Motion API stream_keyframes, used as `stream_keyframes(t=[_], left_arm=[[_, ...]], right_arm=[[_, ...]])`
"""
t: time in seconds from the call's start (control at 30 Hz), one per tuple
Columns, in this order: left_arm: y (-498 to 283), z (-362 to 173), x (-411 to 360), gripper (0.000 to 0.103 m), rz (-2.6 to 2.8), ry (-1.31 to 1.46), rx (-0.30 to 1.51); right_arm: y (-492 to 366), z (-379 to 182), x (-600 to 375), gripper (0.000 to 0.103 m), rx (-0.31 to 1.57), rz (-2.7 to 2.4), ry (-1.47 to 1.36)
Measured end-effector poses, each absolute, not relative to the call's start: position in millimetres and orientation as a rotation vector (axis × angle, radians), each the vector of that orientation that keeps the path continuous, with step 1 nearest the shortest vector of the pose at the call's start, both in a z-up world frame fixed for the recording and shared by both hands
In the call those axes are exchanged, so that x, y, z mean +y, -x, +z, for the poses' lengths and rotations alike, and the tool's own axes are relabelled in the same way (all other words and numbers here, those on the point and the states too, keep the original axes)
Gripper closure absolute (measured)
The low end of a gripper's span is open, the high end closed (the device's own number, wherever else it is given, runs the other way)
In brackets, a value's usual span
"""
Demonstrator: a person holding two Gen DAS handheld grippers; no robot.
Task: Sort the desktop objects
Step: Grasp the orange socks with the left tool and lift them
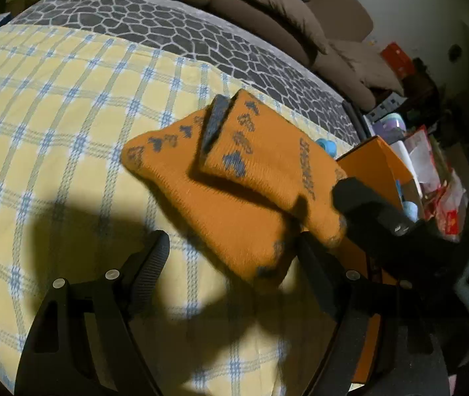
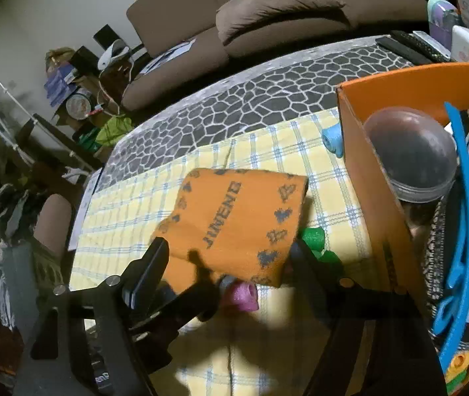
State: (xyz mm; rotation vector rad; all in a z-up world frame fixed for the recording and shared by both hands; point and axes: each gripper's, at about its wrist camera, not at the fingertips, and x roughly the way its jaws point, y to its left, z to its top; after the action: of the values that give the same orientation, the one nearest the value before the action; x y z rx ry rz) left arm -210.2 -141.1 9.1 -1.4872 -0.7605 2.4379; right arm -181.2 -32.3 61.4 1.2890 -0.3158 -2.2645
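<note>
A folded orange knit cloth [image 1: 234, 178] with grey hearts and lettering lies on the yellow plaid tablecloth [image 1: 53, 132]. My left gripper [image 1: 233, 244] is open, and the cloth's near corner reaches in beside its right finger. In the right wrist view the same orange cloth [image 2: 234, 221] has its near edge between the fingers of my open right gripper [image 2: 229, 250]. The right gripper's [image 1: 363, 201] black body meets the cloth's right end. The left gripper [image 2: 175, 303] sits low at the left. A pink foam piece [image 2: 239, 297] lies just under the cloth's edge.
An orange box [image 2: 366, 178] stands at the right, holding a dark dome [image 2: 409, 155], blue plastic parts and a white bottle. Green foam [image 2: 315, 241] and blue foam [image 2: 332, 140] lie beside it. A stone-patterned mat [image 2: 234, 99] and a brown sofa [image 2: 267, 16] lie beyond.
</note>
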Motion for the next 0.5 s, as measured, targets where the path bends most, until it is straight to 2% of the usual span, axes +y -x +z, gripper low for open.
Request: stream_keyframes(t=[0.07,0.1,0.13,0.17,0.2,0.23,0.27,0.37,0.5], left_arm=[[213.8,8.4,-138.3,0.029,2.444,1.487,-0.750],[214.4,8.4,-137.3,0.033,2.446,1.473,-0.744],[214.8,8.2,-136.6,0.047,2.437,1.465,-0.744],[215.6,7.8,-135.8,0.059,2.428,1.466,-0.742],[215.4,8.0,-133.9,0.064,2.429,1.469,-0.728],[214.7,8.8,-133.9,0.069,2.429,1.462,-0.725],[213.4,9.9,-134.0,0.076,2.427,1.454,-0.724],[210.9,14.1,-133.7,0.087,2.431,1.436,-0.709],[204.6,26.5,-137.7,0.090,2.442,1.367,-0.713]], right_arm=[[182.6,57.3,-34.3,0.025,-0.310,-2.273,-1.294],[183.1,55.5,-34.0,0.025,-0.320,-2.273,-1.291],[184.2,53.7,-33.4,0.026,-0.337,-2.267,-1.291],[186.1,51.0,-33.1,0.034,-0.352,-2.259,-1.298],[187.9,48.8,-32.6,0.041,-0.358,-2.253,-1.307],[189.4,46.2,-32.6,0.055,-0.363,-2.247,-1.316],[190.6,42.9,-32.5,0.062,-0.373,-2.237,-1.327],[189.8,40.6,-31.7,0.076,-0.386,-2.219,-1.323],[184.9,51.3,-33.4,0.085,-0.349,-2.221,-1.287]])
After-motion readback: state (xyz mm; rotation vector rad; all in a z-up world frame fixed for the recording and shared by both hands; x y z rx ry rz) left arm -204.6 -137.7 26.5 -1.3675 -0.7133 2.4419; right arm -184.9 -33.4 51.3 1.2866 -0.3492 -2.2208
